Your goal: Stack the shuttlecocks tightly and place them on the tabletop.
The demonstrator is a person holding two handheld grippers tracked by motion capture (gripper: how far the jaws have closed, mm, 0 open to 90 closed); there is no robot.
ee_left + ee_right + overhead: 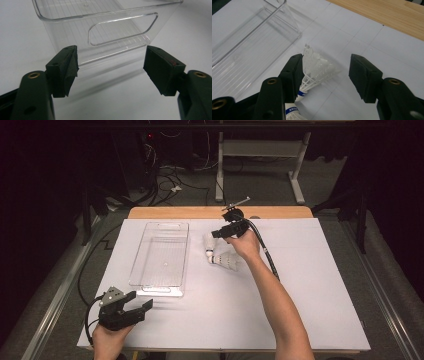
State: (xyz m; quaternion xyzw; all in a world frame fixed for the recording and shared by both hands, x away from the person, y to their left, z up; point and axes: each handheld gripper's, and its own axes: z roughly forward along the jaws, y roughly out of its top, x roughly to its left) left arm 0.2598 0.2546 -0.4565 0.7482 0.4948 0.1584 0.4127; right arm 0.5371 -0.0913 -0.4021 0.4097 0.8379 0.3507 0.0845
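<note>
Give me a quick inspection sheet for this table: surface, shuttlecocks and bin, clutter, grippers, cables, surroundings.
Surface: white sheet over a wooden table.
Job's things: two white shuttlecocks lying on the sheet; clear plastic bin beside them, nothing in it.
Clutter: nothing seen.
Grippers: right gripper open, one shuttlecock between its fingers; left gripper open, facing the bin's handle end.
Cables: one trails from each gripper; more lie on the floor behind.
Surroundings: dark room, a table frame behind.

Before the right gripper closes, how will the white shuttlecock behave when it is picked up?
The shuttlecock looks very light: its skirt is thin open lattice. That skirt probably flexes or crushes under hard squeezing. Lying on its side, its round cork end may let it roll away when the right gripper, jaws open, nudges it.
</note>
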